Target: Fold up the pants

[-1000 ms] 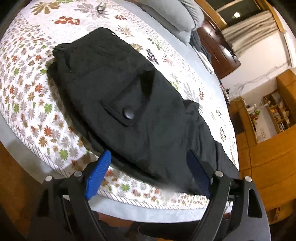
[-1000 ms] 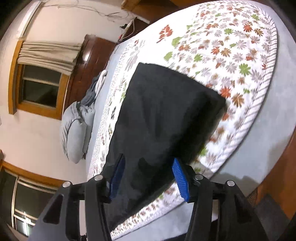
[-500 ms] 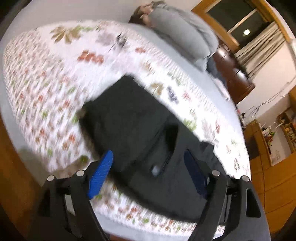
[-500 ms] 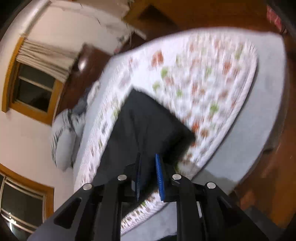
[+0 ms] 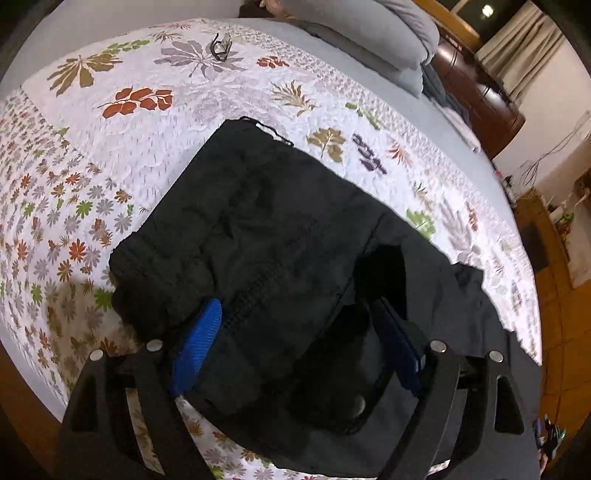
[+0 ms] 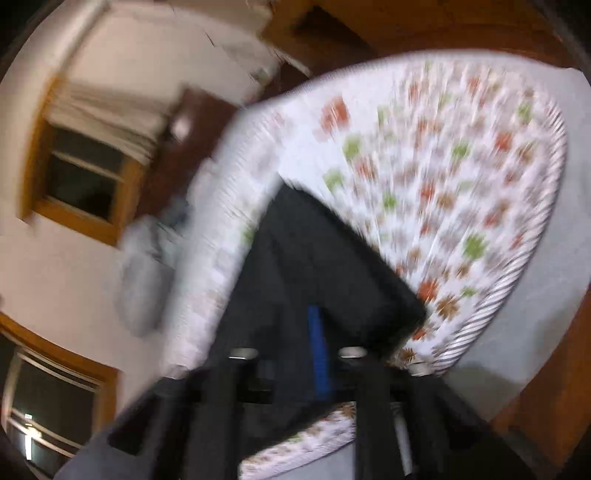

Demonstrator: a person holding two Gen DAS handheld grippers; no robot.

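A: Nearest first. Left gripper (image 5: pixel 295 343) hangs over the black pants (image 5: pixel 280 251), blue pads (image 5: pixel 195 347) set wide apart; the jaws have just been opening further. Cloth lies below and between them, and I cannot tell whether either pad touches it.

B: And the right gripper (image 6: pixel 299 354)?

A: Blurred. Only one blue pad shows clearly. Its jaws have just been opening from a near pinch; a narrow gap, but grip or no grip on the cloth I cannot tell.

B: Where are the pants?

A: Flat on the leaf-print quilt (image 5: pixel 122 155), near the bed's front edge, a buttoned pocket flap (image 5: pixel 354 391) facing up.

B: Beyond?

A: Eyeglasses (image 5: pixel 221 46) on the quilt, then a grey pillow (image 5: pixel 402 33), curtains (image 5: pixel 524 48) farthest.
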